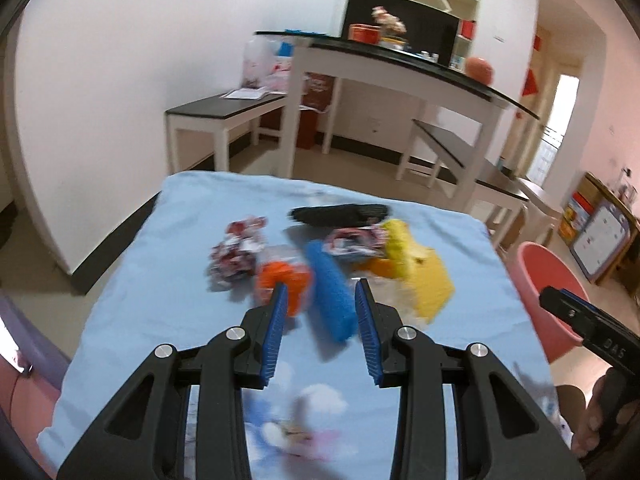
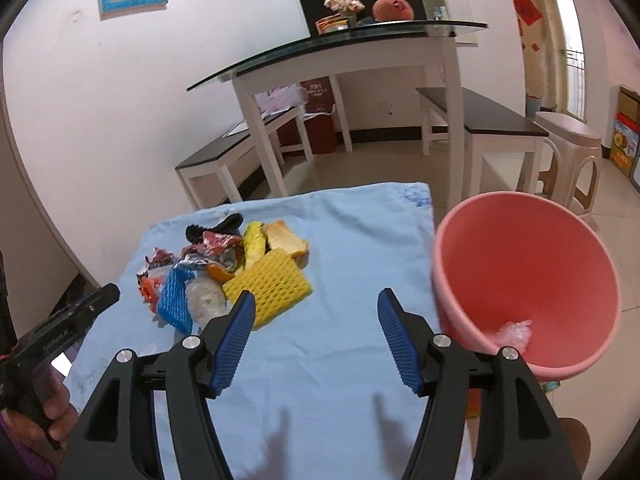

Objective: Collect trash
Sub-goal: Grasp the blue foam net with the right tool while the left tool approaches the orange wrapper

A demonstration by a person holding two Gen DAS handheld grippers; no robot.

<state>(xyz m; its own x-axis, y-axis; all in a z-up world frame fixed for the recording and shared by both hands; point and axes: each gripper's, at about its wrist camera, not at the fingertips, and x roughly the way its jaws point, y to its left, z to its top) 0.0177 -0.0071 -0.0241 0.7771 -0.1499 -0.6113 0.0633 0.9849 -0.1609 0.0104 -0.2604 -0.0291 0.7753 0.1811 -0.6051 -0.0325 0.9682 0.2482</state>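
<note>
- A pickup step is judged to be in hand: the left gripper (image 1: 320, 292) is aimed at the trash pile at mid-frame of the left wrist view, its fingers parted with nothing pinched between them.
- The blue foam net sleeve (image 1: 330, 290) is seen lying just ahead of that gap, not yet touched as far as can be told; the view is blurred.
- The right gripper (image 2: 316, 304) is held over bare blue cloth in the lower middle of its view, fingers spread wide and empty.
- The pink plastic bucket (image 2: 528, 280) stands at the right edge of the tabletop (image 2: 360, 220); a crumpled clear plastic scrap (image 2: 514, 332) already lies inside.
- The rest of the trash is bunched left of centre: a yellow foam net sheet (image 2: 268, 286), soft and honeycombed; crinkled red-and-white wrappers (image 1: 236, 256); an orange scrap (image 1: 282, 280); a black item (image 1: 340, 214) behind.
- Next, it is judged, the left fingers must be lowered astride the blue sleeve and closed gently, as the foam will squash, then carried to the bucket.
- A neighbouring wrapper could be dragged along.
</note>
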